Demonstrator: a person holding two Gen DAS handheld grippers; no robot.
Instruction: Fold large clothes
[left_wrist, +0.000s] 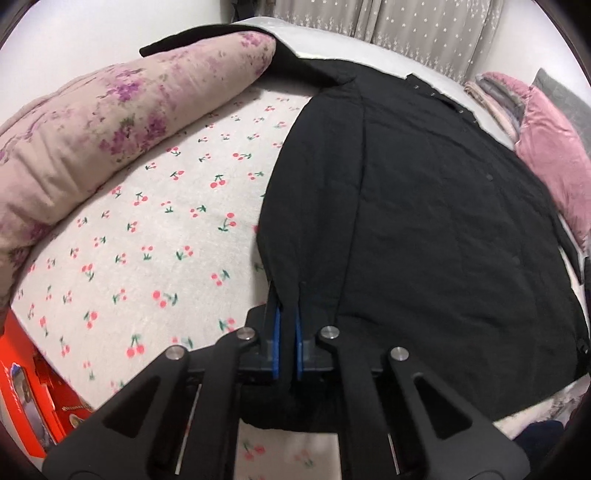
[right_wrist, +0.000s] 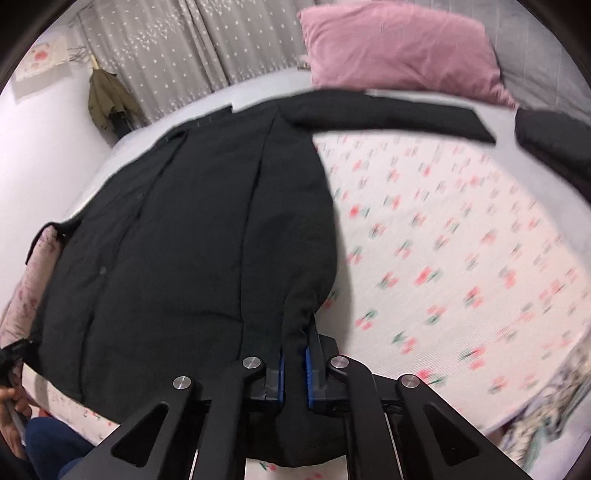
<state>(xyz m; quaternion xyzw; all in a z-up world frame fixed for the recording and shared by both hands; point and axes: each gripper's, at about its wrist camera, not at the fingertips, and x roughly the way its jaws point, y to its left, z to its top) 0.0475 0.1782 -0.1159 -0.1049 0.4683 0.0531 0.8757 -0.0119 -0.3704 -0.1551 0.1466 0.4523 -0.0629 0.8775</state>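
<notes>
Both tools are clamped — left tool (left_wrist: 287, 314) and right tool (right_wrist: 297, 334) each pinch the black coat (left_wrist: 424, 206) hem, low centre of frame, coat spread on the bed (left_wrist: 147, 229). Next, lift evenly — carry the hem toward the collar.

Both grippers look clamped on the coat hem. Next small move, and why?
Probably lift both hem corners together and carry them toward the collar. The left gripper and right gripper are each shut on the near edge of the black coat, which lies flat on the cherry-print sheet, sleeves still spread.
</notes>
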